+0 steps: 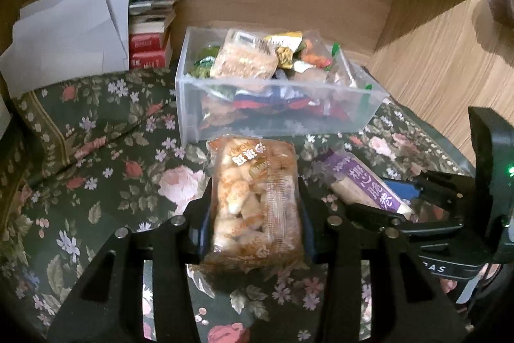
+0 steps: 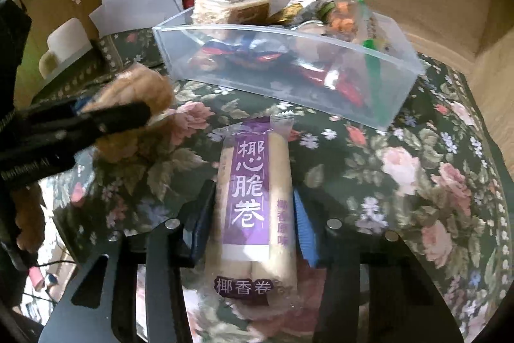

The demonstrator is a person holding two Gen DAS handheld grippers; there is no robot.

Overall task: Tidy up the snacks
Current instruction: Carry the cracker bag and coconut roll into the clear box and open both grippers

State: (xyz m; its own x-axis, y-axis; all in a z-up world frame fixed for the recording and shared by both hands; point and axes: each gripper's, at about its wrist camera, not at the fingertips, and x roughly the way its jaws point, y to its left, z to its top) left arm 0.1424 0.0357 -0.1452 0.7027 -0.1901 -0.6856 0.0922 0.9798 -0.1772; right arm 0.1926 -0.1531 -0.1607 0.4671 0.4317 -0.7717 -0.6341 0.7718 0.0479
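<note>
Your left gripper is clamped on the orange puff pack; right gripper clamped on the purple roll pack; clear bin just ahead.

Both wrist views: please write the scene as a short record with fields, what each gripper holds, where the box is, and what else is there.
left gripper: shut on orange pack, fingers on both its sides
right gripper: shut on purple pack
box: clear plastic, beyond both grippers, on the floral cloth
box contents: many snack packs, piled above the rim at the back
packs outside box: only the two held ones visible
behind box: white papers, stack of books, wooden wall
</note>
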